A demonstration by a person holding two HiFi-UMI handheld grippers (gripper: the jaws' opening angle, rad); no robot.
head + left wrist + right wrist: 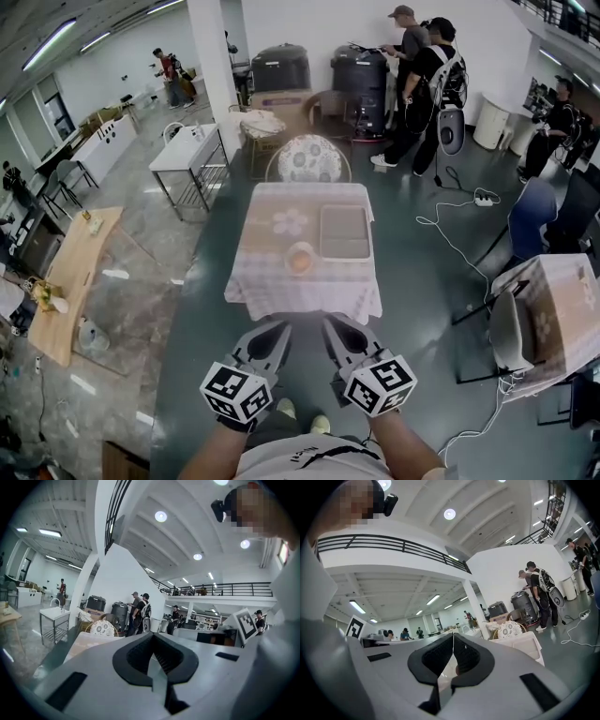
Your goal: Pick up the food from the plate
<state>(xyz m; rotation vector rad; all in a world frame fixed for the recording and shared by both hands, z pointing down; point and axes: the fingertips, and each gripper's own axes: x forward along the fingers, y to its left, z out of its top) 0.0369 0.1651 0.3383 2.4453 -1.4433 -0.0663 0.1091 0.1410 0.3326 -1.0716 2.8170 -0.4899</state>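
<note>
While hanging low at the bottom centre of the head view, both closed and carrying nothing: grey plastic left gripper (pixel 279 328) with black ribbed pads tip to tip, grey plastic right gripper (pixel 334 326) likewise. Confirmed in the left gripper view (pixel 153 638) and the right gripper view (pixel 453 637), each pair of pads meeting in a thin seam with only background beyond. Held side by side, tips angled up the frame toward the table, probably as a rest pose ahead of the approach (too far back to reach anything).

Just above the tips, a small square table (pixel 272 281) under a pale checked cloth. Near its front edge, at frame centre, the round orange-brown food (pixel 300 257) on what looks like a small pale plate (pixel 290 267), too small to tell more. Set closest to the person, likely for an easy reach. Behind it, an empty grey rectangular tray (pixel 344 232) to the right and a pale flower-patterned disc (pixel 289 222) to the left. Past the table, a round-backed floral chair (pixel 308 157).

Pickup not yet begun; next, judging by this, closing in and parting one pair of jaws.
</note>
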